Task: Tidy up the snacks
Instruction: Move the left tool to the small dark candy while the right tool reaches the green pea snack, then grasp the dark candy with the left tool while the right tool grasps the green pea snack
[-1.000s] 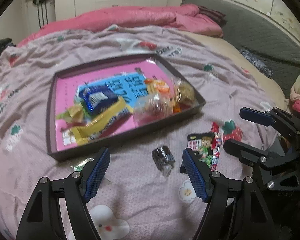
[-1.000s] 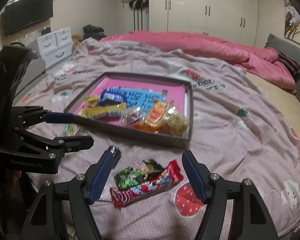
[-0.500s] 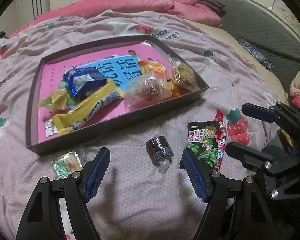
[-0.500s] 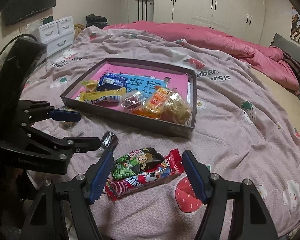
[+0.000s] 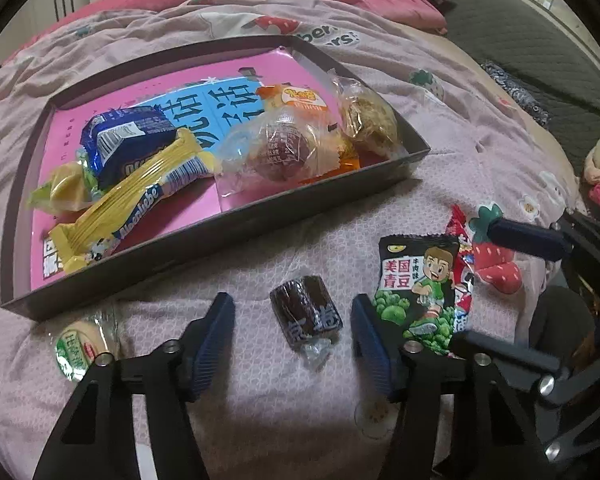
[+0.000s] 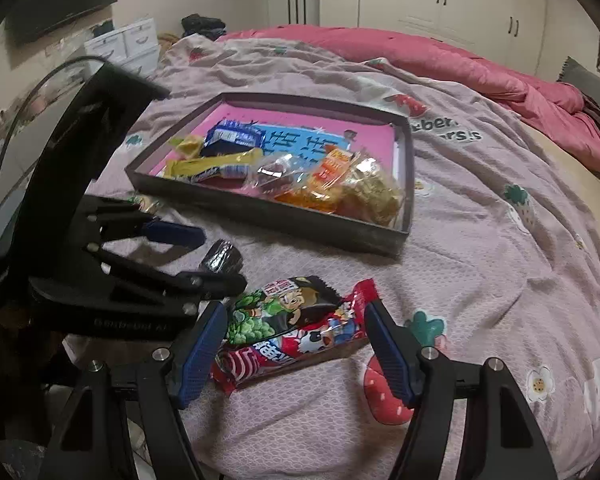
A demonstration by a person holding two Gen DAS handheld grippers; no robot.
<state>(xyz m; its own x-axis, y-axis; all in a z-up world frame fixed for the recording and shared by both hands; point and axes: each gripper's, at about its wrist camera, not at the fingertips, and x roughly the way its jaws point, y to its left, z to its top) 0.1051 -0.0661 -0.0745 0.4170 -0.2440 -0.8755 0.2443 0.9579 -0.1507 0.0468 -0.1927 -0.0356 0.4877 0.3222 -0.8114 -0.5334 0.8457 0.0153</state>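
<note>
The left gripper [image 5: 294,330] points steeply down at the bed [image 5: 440,120], its jaws closing around the dark candy [image 5: 306,314], which lies between the 2 pads with a gap still showing on each side. The right gripper [image 6: 296,350] is spread, with the green and red packets [image 6: 288,324] lying between its pads, seemingly untouched. The risk at the left: the candy is small and glossy on soft bedding, so the pads may dig into the sheet, or catch only the twisted wrapper end at the near side and let the candy slip or roll. At the right, the 2 overlapping packets could slide apart under a squeeze, so only 1 comes away. The left gripper's right finger sits just beside the green packet and could nudge it. Farther off, the tray [image 5: 220,236] holds several snacks already; a round green snack [image 5: 80,346] lies outside its near left corner.
</note>
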